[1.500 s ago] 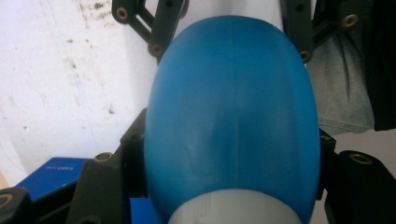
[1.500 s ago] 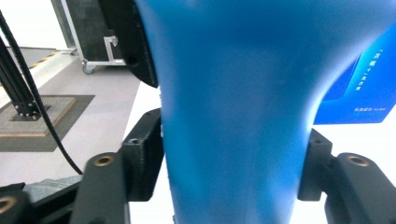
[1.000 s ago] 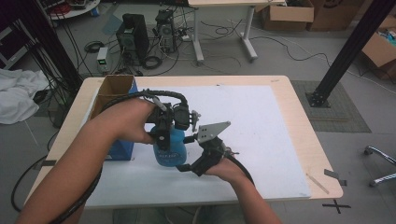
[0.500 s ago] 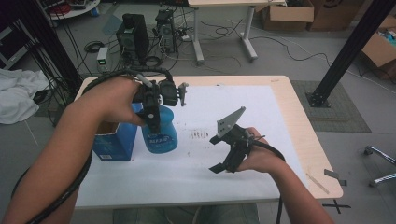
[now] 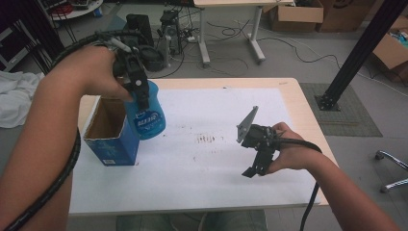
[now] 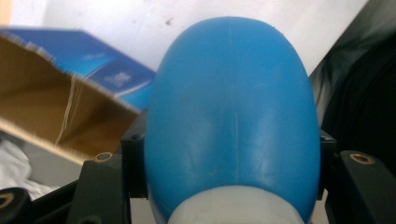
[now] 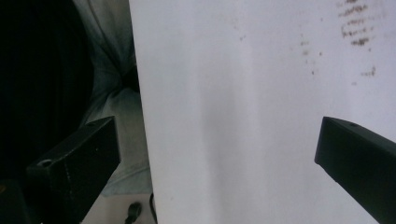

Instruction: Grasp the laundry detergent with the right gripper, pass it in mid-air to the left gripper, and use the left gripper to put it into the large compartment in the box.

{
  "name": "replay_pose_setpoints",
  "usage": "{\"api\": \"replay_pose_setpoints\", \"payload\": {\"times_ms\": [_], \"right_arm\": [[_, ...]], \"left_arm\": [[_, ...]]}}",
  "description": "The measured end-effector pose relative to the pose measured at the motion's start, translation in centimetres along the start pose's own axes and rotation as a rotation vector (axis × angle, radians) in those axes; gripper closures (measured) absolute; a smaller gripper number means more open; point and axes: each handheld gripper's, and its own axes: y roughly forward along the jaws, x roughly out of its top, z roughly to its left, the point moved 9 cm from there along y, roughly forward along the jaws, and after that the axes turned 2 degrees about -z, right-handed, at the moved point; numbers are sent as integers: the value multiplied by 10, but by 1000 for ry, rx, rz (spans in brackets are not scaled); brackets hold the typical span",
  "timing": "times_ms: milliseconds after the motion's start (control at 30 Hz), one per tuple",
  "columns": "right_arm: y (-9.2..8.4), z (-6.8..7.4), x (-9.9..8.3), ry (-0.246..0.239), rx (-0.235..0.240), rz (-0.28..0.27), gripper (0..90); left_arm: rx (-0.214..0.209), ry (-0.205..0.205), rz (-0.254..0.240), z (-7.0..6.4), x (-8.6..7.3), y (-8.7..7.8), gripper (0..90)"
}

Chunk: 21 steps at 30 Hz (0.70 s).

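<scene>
The rounded blue plastic bottle (image 5: 146,115) is clamped by the left tool (image 5: 139,94) at upper left of the high view, lifted above the open blue cardboard box (image 5: 109,132). The right tool (image 5: 257,163) is released — empty — at centre right. If the box rim is clipped, the box could be toppled on the tabletop (image 5: 298,96).

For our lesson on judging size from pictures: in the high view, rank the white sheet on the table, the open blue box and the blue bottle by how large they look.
1. White sheet, by far the largest.
2. Open blue box.
3. Blue bottle, held up off the table by the left gripper, so nearer the camera; it may look larger than it would standing on the table.
</scene>
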Motion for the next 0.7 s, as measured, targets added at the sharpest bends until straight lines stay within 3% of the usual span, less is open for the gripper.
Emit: {"api": "replay_pose_setpoints", "payload": {"times_ms": [33,100,133,200,300,467,567,700], "right_arm": [[-1,-1,-2,-3,-2,17,0],[-3,-3,-7,4,-13,45,0],[-3,-3,-8,5,-12,52,0],[-6,-5,-12,11,-26,72,0],[-9,-6,-17,21,-35,74,0],[-14,-6,-25,28,-39,79,0],[-17,-6,-30,34,-43,95,0],[-20,-8,-35,35,-56,106,0]], "left_arm": [[-8,-47,-8,4,-2,-5,389],[-17,-100,-15,9,-4,-10,388],[-30,-176,-23,15,-7,-15,388],[-35,-269,-47,21,-10,-19,389],[-30,-372,-54,31,-17,-24,389],[-35,-614,-46,51,-34,-32,390],[-60,-725,-38,59,-44,-33,390],[-57,-832,-27,70,-56,-34,390]]}}
